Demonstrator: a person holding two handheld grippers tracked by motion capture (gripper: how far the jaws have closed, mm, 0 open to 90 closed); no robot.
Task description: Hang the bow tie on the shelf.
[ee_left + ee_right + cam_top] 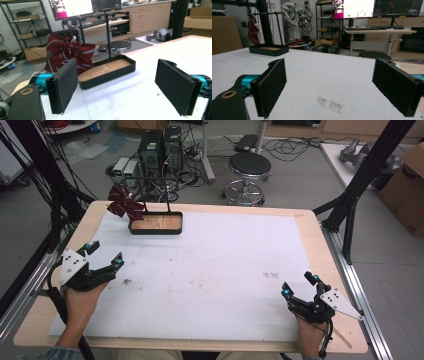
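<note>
Your table [310,227] is a pale wooden slab with rounded corners, and most of it lies under a white mat [215,265] with a fine, grainy face, matte and flat. The mat shows small brown smudges [270,275] toward 3 o'clock and a darker speck near your left hand.

At 11 o'clock on the mat stands the rack [156,222]: a shallow black tray with rounded corners, a wood-grain floor inside, and thin black posts rising to a crossbar with round knobs. In the left gripper view the tray [107,72] sits dead ahead, its wall smooth and glossy.

The bow [124,206] hangs on the rack's left side, at the far left of the table. It is dark red cloth with pale stripes, soft and creased, its loops drooping past the tray's edge [68,53].

Your left gripper [104,255] rests at 9 o'clock, well apart from the rack, with bare mat between. Its jaws stand wide apart, nothing between them; the pads [65,83] are flat black rectangles with a felt-like nap. Your right gripper [298,285] sits at 4 o'clock, far from the bow, jaws likewise spread and empty over the smudges.

Beyond the table: a round black stool [249,166] on a chrome base and tangled cables on the grey floor.
</note>
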